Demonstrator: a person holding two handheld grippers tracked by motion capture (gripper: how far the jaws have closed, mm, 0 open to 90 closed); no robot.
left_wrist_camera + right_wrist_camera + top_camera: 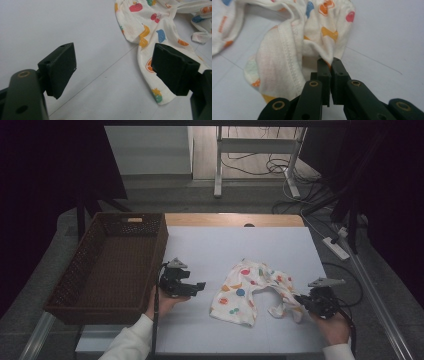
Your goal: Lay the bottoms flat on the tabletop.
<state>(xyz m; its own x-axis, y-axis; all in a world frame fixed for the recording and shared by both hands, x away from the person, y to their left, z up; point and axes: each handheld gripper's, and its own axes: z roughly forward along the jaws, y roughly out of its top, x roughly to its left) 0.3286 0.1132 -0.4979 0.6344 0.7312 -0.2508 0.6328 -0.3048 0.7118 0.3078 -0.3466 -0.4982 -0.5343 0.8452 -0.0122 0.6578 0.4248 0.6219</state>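
A small white garment [250, 287] printed with coloured fruit lies crumpled on the white table top [220, 247]. My right gripper [301, 300] is at its right end, shut on a fold of the cloth [322, 50]; the jaws pinch the fabric edge at their tips [329, 61]. My left gripper [197, 286] stands open to the left of the garment, a short way from it and low over the table. In the left gripper view the garment [160, 32] lies ahead and to the right, partly behind the right pad [175, 68], with nothing between the jaws.
A dark brown wicker basket [85, 265] stands along the table's left side, with nothing inside it. Beyond the far edge are a desk frame [257, 155] and cables on the floor. A power strip [336, 247] lies right of the table.
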